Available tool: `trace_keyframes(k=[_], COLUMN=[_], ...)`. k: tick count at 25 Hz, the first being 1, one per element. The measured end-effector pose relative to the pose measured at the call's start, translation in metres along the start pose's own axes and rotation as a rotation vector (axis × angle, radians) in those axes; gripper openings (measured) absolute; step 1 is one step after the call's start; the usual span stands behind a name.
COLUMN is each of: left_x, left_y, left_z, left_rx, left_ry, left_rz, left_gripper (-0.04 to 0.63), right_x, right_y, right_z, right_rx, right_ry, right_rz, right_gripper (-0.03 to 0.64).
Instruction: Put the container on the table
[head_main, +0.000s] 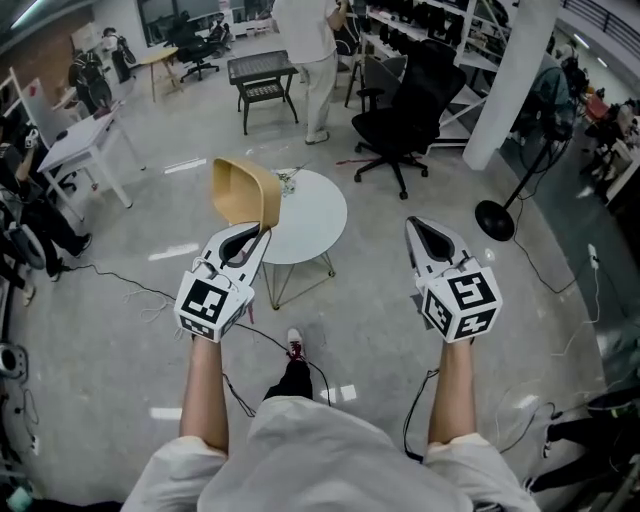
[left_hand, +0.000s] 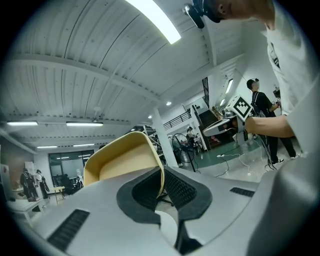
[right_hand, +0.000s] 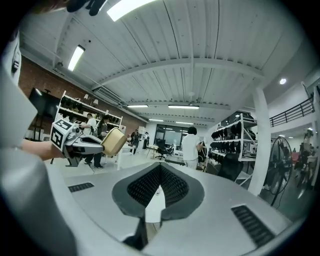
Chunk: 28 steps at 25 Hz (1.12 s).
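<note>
A tan plastic container (head_main: 245, 190) hangs tilted over the near-left edge of a round white table (head_main: 322, 215). My left gripper (head_main: 262, 232) is shut on its rim; in the left gripper view the thin wall of the container (left_hand: 120, 160) is pinched between the dark pads. To the right of the table my right gripper (head_main: 412, 225) is held level with its jaws together and nothing between them. In the right gripper view the pads meet at my right gripper (right_hand: 160, 172), and the container (right_hand: 114, 141) shows far left.
Beyond the table stand a black office chair (head_main: 405, 120), a black mesh stool (head_main: 262, 75) and a person in white (head_main: 312, 50). A floor fan (head_main: 500, 215) and a white pillar (head_main: 510, 80) are at the right. Cables cross the floor; a white desk (head_main: 85, 140) stands left.
</note>
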<state>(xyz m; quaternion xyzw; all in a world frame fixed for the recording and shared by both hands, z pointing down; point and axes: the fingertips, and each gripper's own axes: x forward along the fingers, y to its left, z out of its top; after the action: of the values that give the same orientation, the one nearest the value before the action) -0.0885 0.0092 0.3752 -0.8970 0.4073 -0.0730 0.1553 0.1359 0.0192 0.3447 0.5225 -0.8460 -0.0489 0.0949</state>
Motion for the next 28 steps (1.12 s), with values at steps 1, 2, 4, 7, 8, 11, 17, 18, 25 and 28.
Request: trace_keyframes(k=[1,2,4,7,8,11,17,18,25,28], left_x=[0.016,0.034,0.071,0.122,0.137,0.178,0.253,0.265,0.354,0.392], left_y=[0.015,0.029,0.059,0.105,0.120,0.166,0.226,0.230,0.217,0.188], left_z=[-0.008,-0.016,-0.026,-0.032,-0.033,-0.039,-0.075,-0.084,-0.173,-0.220], left_rx=[-0.005,-0.007,-0.002,0.000,0.001,0.005,-0.004,-0.006,-0.001,0.009], left_ry=[-0.001,-0.001,-0.001,-0.005,-0.009,-0.014,0.038,0.052,0.225,0.310], left_rz=[0.002,0.001,-0.012,-0.039,-0.047,-0.064,-0.124,-0.141,-0.277,-0.349], left_gripper=[0.035,0.035,0.035,0.035,0.035,0.035,0.035,0.035,0.035,0.035], right_x=[0.018,0.037,0.076,0.135,0.153,0.206,0.293,0.304,0.353,0.365], right_y=[-0.007,-0.016,-0.034,-0.056,-0.063,-0.081,-0.106,-0.110,-0.140,-0.159], right_z=[-0.001,-0.002,0.001,0.011,0.015,0.025,0.013,0.006,-0.063,-0.101], right_rx=[-0.004,-0.008,-0.016,-0.010,-0.005,0.008,0.045,0.052,0.134,0.165], right_ry=[0.001,0.004,0.011,0.018,0.016,0.008,0.051,0.067,0.202,0.255], right_rz=[-0.001,-0.005,-0.012,-0.009,-0.011,-0.017,-0.021,-0.026,-0.032,-0.019], right_gripper=[0.012,0.012,0.011,0.011,0.011,0.011,0.012,0.012,0.012,0.012])
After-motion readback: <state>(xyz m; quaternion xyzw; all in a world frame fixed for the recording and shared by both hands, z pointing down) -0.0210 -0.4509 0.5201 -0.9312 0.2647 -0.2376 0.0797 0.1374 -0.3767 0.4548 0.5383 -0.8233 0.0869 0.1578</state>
